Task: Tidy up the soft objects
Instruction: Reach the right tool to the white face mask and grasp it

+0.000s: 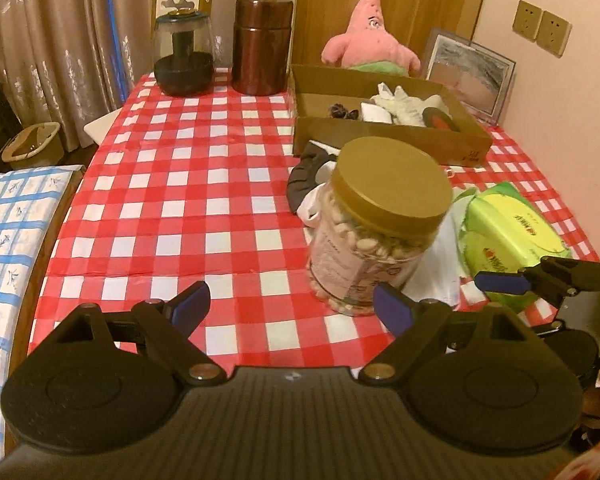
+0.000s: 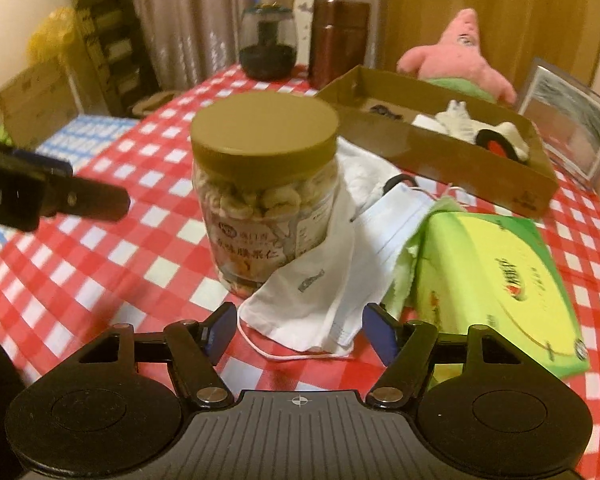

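A cardboard box (image 1: 384, 138) (image 2: 452, 158) at the back right holds white gloves (image 1: 400, 102) (image 2: 460, 120) and dark soft items. A white face mask (image 2: 320, 300) and a blue mask (image 2: 392, 216) lie on the checked cloth beside a nut jar (image 1: 376, 224) (image 2: 264, 188). A dark cloth (image 1: 304, 176) lies behind the jar. My right gripper (image 2: 298, 330) is open, just before the white mask. My left gripper (image 1: 290, 306) is open and empty, left of the jar. The right gripper's fingertips (image 1: 500, 282) show in the left wrist view.
A green tissue pack (image 1: 508, 236) (image 2: 496, 280) lies at the right. A pink plush star (image 1: 370, 36) (image 2: 464, 60) and a picture frame (image 1: 468, 74) stand behind the box. A glass jar (image 1: 184, 56) and a brown canister (image 1: 262, 46) stand at the back.
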`<action>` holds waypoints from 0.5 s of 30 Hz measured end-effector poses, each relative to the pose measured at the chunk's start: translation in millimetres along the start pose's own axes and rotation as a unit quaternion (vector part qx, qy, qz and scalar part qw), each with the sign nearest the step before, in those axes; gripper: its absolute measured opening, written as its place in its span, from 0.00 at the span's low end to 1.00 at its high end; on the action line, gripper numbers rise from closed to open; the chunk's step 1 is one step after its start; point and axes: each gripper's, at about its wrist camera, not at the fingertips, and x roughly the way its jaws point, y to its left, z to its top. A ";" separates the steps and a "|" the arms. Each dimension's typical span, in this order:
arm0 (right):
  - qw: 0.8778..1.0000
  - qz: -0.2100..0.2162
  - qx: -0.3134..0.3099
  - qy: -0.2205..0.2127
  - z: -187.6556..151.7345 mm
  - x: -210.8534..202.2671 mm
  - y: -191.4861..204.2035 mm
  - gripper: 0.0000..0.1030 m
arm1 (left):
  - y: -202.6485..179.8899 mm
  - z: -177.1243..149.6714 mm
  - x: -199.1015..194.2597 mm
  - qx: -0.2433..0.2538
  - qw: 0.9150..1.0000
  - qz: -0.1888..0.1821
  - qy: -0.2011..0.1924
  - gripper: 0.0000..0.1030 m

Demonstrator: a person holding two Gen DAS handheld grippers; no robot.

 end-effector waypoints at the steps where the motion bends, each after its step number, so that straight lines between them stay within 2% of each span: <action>1: 1.000 0.001 -0.006 0.004 -1.1 5.0 0.8 0.65 | 1.9 0.5 2.8 -0.002 1.000 0.000 0.001 0.85; 10: 0.999 0.005 -0.026 0.031 0.2 42.4 -0.7 0.57 | 11.3 6.1 16.8 -0.010 1.000 -0.007 0.002 0.85; 12: 0.999 0.004 -0.028 0.036 0.5 47.3 -0.4 0.51 | 10.7 7.7 17.9 -0.011 1.000 -0.010 0.001 0.85; 14: 0.999 0.004 -0.021 0.043 0.5 51.7 -2.0 0.37 | 10.6 8.4 18.4 -0.010 1.000 -0.013 0.000 0.85; 15: 0.999 0.003 -0.019 0.045 1.0 52.5 -2.1 0.33 | 10.4 8.5 18.6 -0.010 1.000 -0.013 -0.001 0.85</action>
